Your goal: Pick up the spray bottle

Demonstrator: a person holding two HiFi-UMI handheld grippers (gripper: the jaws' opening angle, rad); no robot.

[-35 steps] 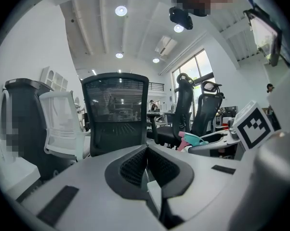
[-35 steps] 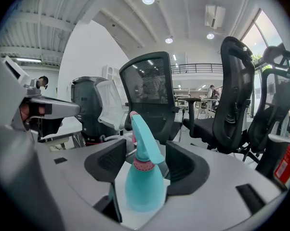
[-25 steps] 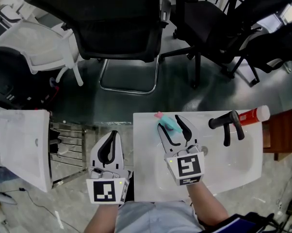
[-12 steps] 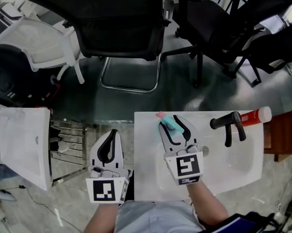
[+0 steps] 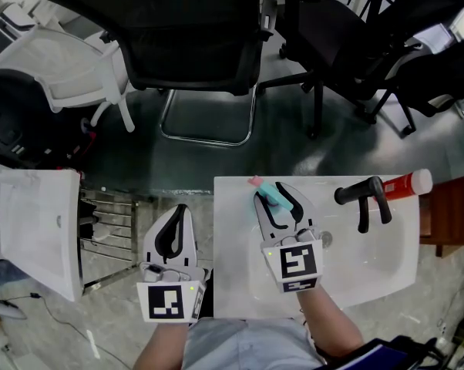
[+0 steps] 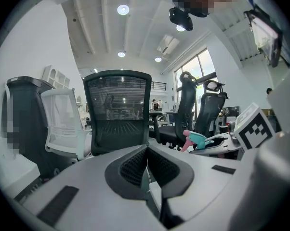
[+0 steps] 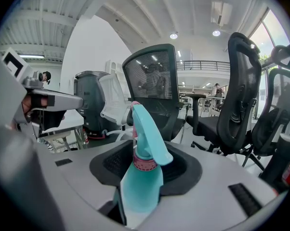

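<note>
A teal spray bottle (image 5: 271, 196) with a pink nozzle lies at the back left rim of the white basin (image 5: 371, 264). My right gripper (image 5: 273, 193) reaches over the rim with the bottle between its jaws, which are closing. In the right gripper view the bottle (image 7: 141, 177) fills the gap between the dark pads (image 7: 179, 166), nozzle pointing away. My left gripper (image 5: 178, 213) hangs shut and empty left of the basin, above the floor. In the left gripper view its pads (image 6: 135, 163) meet, and the bottle (image 6: 199, 138) shows far off at the right.
A black faucet (image 5: 362, 196) and a red-and-white tube (image 5: 402, 182) sit at the basin's back right. Another white basin (image 5: 31, 233) and a metal rack (image 5: 109, 233) stand to the left. Black office chairs (image 5: 189, 45) and a white chair (image 5: 62, 72) stand beyond.
The right gripper's jaws have narrowed around the spray bottle. Neither hand has shifted, and the bottle lies where it was.
</note>
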